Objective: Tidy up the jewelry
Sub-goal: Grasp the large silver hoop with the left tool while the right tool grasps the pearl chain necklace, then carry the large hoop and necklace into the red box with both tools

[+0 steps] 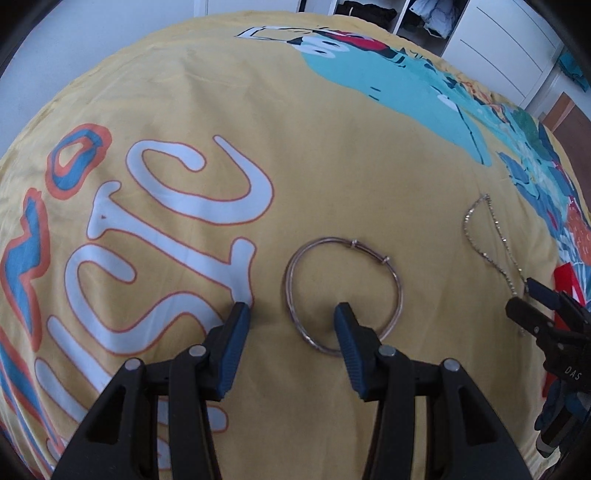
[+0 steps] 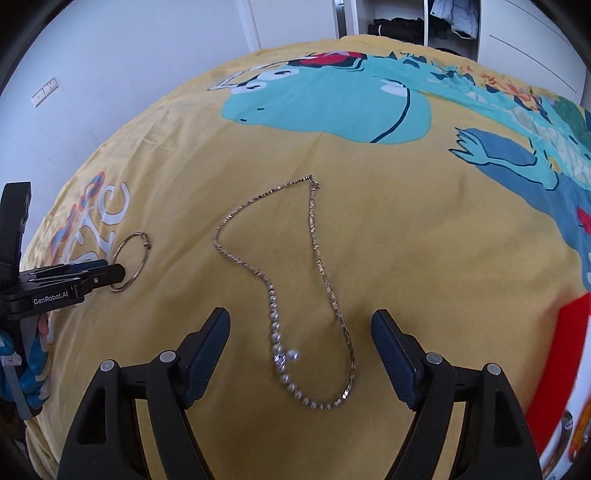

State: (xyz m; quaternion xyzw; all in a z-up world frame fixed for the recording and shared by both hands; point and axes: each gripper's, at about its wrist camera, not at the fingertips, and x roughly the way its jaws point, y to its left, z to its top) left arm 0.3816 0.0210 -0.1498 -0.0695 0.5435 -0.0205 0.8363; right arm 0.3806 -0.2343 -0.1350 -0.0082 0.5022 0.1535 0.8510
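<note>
A thin metal bangle [image 1: 328, 240] lies flat on the yellow printed bedspread [image 1: 332, 166]. My left gripper [image 1: 291, 308] is open just above it: the bangle's left rim lies between the fingers, and the right fingertip is over the inside of the ring. Right of it lies a chain necklace [image 2: 275, 325] with a pearl pendant, spread in a loop. My right gripper [image 2: 300, 314] hovers over the necklace's near end with its jaws opening wide and the pads clear of the chain. The bangle [image 2: 138, 233] and left gripper [image 2: 110, 273] also show at the left of the right wrist view.
A red item [image 2: 576, 332] lies at the right edge of the bed. Beyond the far edge stand a white wall and an open wardrobe [image 2: 406, 22] with clothes. The other gripper [image 1: 539, 291] reaches in from the right, close to the necklace [image 1: 466, 225].
</note>
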